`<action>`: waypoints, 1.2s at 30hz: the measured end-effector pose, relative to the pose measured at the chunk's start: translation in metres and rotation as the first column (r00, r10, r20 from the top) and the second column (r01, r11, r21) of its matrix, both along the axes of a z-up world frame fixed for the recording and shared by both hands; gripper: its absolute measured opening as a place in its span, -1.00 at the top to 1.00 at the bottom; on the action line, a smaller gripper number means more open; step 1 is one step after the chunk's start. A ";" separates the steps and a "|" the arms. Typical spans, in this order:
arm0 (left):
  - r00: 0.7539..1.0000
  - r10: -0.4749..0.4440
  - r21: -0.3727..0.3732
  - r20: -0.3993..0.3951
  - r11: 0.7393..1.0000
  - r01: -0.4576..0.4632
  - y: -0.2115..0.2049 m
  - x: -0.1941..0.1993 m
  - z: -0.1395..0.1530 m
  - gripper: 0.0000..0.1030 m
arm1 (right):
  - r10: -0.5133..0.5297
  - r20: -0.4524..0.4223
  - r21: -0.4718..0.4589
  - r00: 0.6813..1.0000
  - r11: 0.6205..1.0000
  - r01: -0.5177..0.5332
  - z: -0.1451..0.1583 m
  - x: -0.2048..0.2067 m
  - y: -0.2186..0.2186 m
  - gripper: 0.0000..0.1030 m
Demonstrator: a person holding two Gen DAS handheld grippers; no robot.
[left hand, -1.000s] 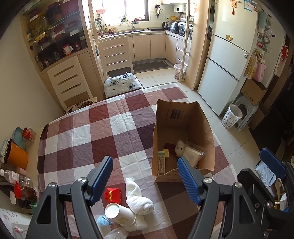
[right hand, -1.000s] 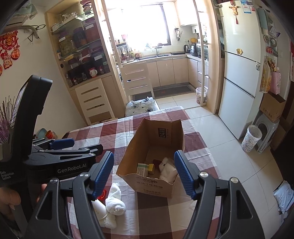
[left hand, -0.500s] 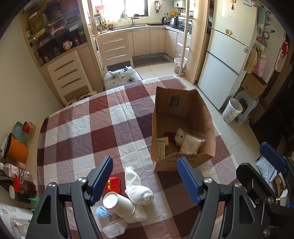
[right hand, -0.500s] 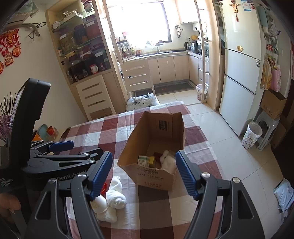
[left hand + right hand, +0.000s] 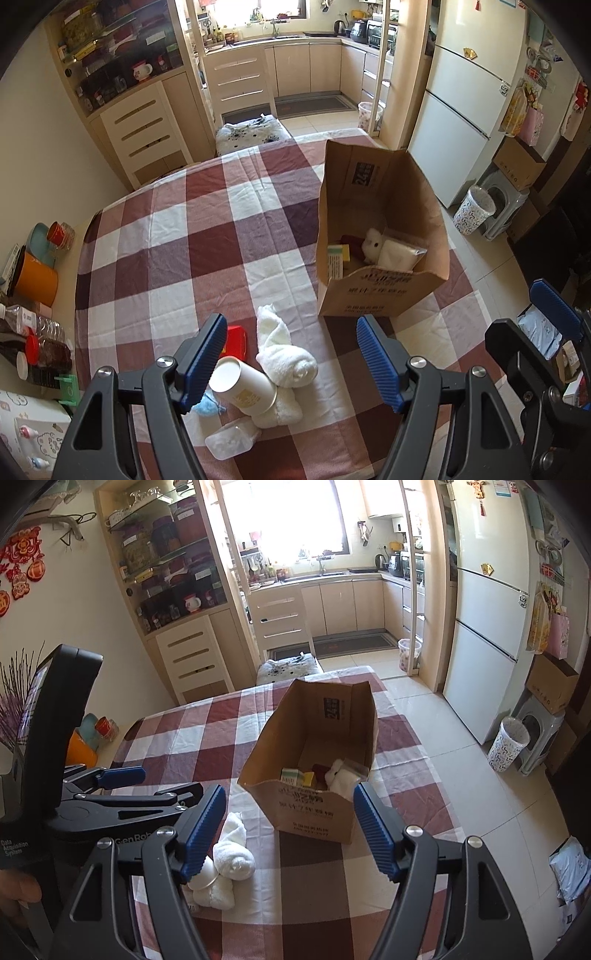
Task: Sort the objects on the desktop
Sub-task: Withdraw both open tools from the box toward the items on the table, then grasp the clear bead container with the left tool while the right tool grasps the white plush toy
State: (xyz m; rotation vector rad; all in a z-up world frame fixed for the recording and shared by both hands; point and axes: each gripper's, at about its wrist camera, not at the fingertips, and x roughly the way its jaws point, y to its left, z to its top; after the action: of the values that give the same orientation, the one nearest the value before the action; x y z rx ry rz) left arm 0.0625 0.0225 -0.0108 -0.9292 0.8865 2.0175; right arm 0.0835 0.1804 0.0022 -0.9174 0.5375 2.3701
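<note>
Desktop objects are partly sorted, I judge. On the checked tabletop (image 5: 177,251) the tall paper bag (image 5: 380,229) stands open and already holds a white pouch (image 5: 400,254), a plush toy and small boxes. Near the front edge a rolled towel (image 5: 284,356), paper cup (image 5: 243,387), clear container (image 5: 231,439) and red block (image 5: 236,341) still wait. Left tongs (image 5: 291,358) and right tongs (image 5: 290,830) both hang released, grasping nothing.
</note>
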 end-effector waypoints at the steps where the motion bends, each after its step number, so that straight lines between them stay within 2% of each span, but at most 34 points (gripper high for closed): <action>1: 1.000 0.003 -0.002 0.001 1.000 -0.003 -0.001 0.000 -0.001 -0.45 | 0.002 0.002 -0.002 1.000 1.000 -0.002 -0.001 0.000 -0.001 -0.41; 14: 0.999 0.031 -0.034 0.010 0.999 -0.031 -0.018 -0.003 -0.018 -0.45 | 0.022 0.025 -0.013 0.999 1.000 -0.022 -0.017 -0.001 -0.013 -0.42; 27: 0.987 0.148 -0.099 0.069 0.985 -0.141 -0.053 -0.028 -0.052 -0.45 | 0.074 0.079 -0.036 0.994 0.997 -0.072 -0.048 -0.017 -0.029 -0.44; 33: 0.981 0.166 -0.091 0.096 0.983 -0.157 -0.076 -0.038 -0.064 -0.45 | 0.122 0.102 -0.030 0.987 0.992 -0.120 -0.064 -0.027 -0.043 -0.44; 36: 0.976 0.191 -0.076 0.108 0.980 -0.183 -0.100 -0.050 -0.072 -0.45 | 0.143 0.120 -0.022 0.982 0.990 -0.142 -0.076 -0.030 -0.050 -0.46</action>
State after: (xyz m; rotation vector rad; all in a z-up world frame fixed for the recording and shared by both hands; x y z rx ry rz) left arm 0.0129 -0.0778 -0.0825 -1.1926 0.8327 2.0783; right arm 0.0540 0.1305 -0.0736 -1.1329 0.4543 2.4190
